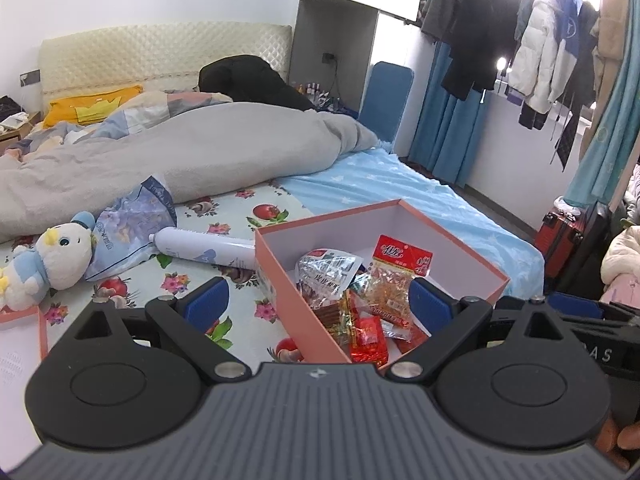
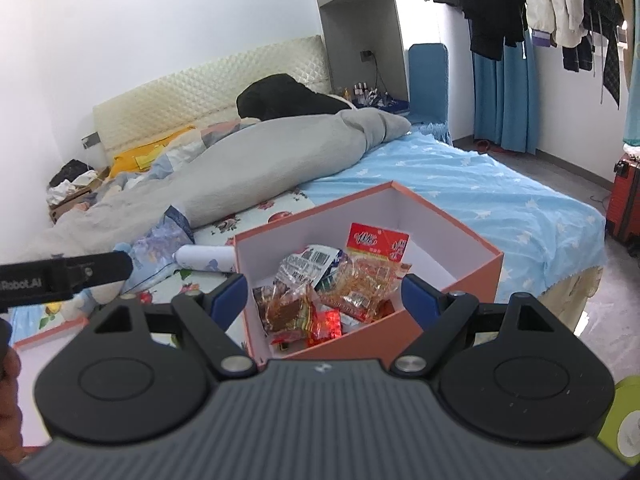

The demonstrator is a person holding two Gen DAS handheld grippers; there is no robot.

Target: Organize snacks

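i read both tools as hovering over the bed. left gripper: jaws wide, nothing between the blue pads, which straddle the near left wall of the box. right gripper: jaws wide too, empty, set over the box's near corner. the snacks lie piled in the near end of the box, red-topped packet uppermost; the far end is bare. left view alone shows the plush toy, the whole white tube just beside the box, and a hanging coat. right view alone shows the left tool's black body at its left edge and a green object at lower right.
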